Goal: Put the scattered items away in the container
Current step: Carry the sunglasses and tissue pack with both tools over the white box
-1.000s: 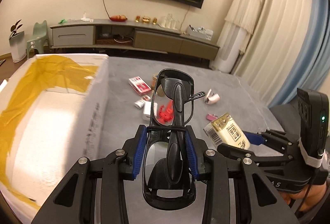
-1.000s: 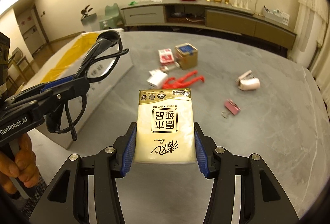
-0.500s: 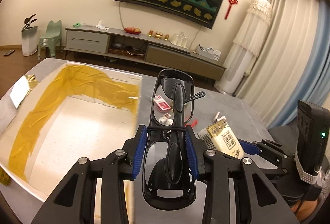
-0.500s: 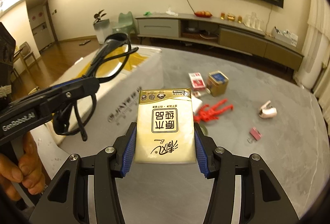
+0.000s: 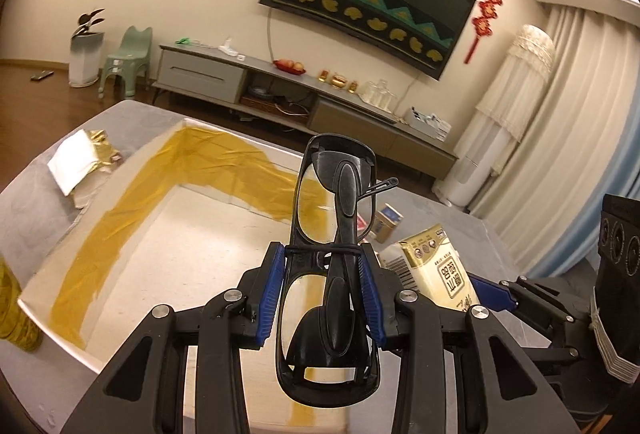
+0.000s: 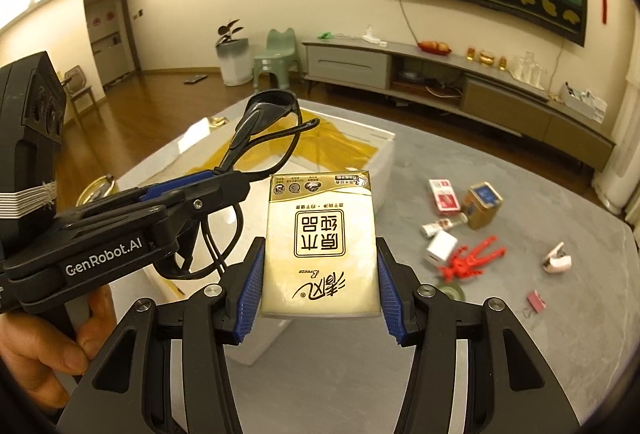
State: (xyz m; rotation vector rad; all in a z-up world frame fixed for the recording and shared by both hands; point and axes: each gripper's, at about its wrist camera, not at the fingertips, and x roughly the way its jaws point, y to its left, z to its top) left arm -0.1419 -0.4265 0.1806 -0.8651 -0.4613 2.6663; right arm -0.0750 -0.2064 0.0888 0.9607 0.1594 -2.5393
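My left gripper (image 5: 323,288) is shut on a pair of black folded glasses (image 5: 334,194), held above the white box (image 5: 132,234) lined with yellow tape. In the right wrist view the same glasses (image 6: 264,130) stick out over the box's (image 6: 380,154) near corner. My right gripper (image 6: 320,274) is shut on a cream tissue pack (image 6: 320,242), held above the grey table just right of the box. That tissue pack (image 5: 436,266) shows at the right of the left wrist view.
Loose on the grey table (image 6: 500,354) lie a red card pack (image 6: 443,197), a gold tin (image 6: 482,205), a white block (image 6: 441,247), a red plastic piece (image 6: 470,260), a pink stapler (image 6: 557,261) and a pink clip (image 6: 536,300). A foil sheet (image 5: 80,162) lies left of the box. A hand (image 6: 44,354) grips the left tool.
Both grippers have moved left and risen. The glasses now hang over the box's inside rather than over the table beside it. The tissue pack has come close to the box's corner.
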